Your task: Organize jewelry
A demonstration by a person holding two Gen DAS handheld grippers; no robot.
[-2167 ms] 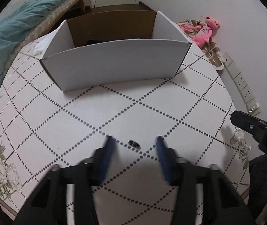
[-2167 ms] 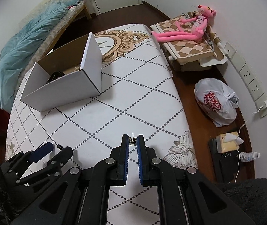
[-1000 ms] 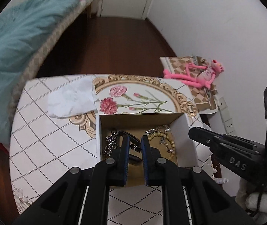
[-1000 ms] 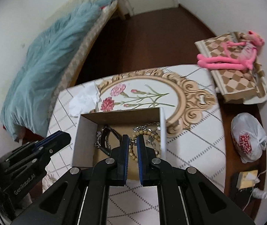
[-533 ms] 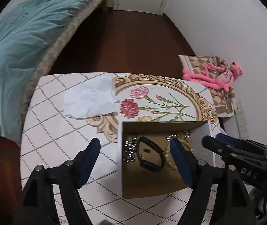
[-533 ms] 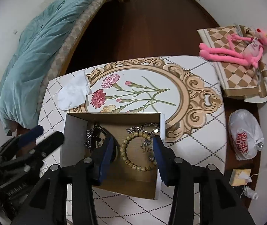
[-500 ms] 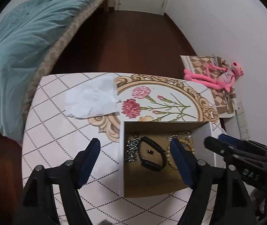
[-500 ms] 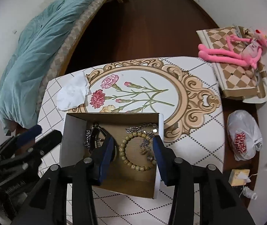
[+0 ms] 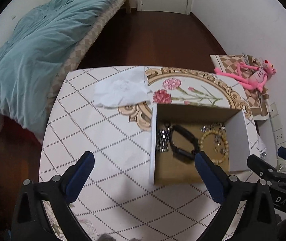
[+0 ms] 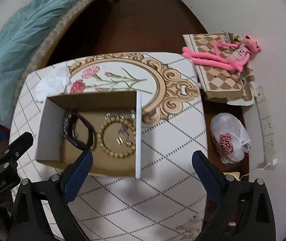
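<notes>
- Box (image 10: 139,136): open white card, on desk (image 9: 106,140), holds all jewelry seen; light, thin walls; prob. slides if nudged
- Bead bracelet (image 10: 117,138): in box, right half; rigid beads on cord, rolls; take across ring
- Black band (image 9: 183,142): centre of box; soft, bendy; pinch strap
- Silver chain (image 9: 163,140): left wall of box; limp, tangles; small gold & silver bits by beads too tiny to name
- Left gripper (image 9: 143,169), right gripper (image 10: 142,165): jaws opening, nothing between; box's near-wall floor hidden

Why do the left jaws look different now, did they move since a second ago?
Yes. The left gripper was pinched shut over the box; now its jaws are opening, empty, straddling the box's left wall.
</notes>
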